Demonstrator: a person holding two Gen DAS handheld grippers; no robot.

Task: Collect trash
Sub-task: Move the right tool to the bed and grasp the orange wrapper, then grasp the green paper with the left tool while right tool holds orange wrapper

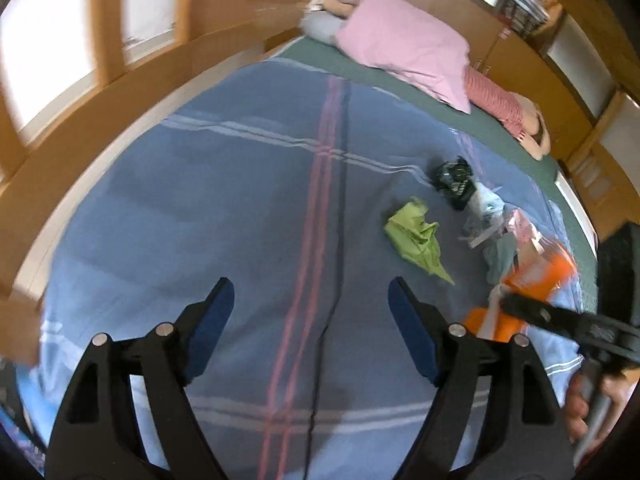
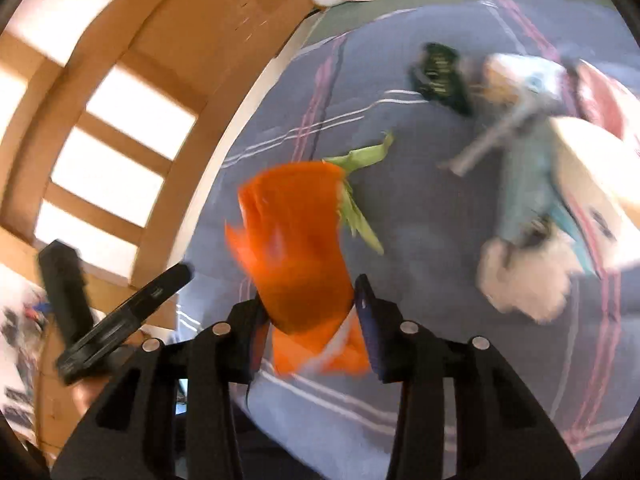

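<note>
Right tongs (image 2: 310, 300) angled downward, seemingly clamped on orange wrapper (image 2: 298, 248).

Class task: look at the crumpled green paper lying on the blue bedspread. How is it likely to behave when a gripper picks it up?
The green paper is creased and folded, so it probably weighs little and will crush further under the fingers. Its thin pointed tail will likely flop or tear if pinched alone. Resting on the soft blue bedspread, it should not roll, though it may slide when nudged.
</note>
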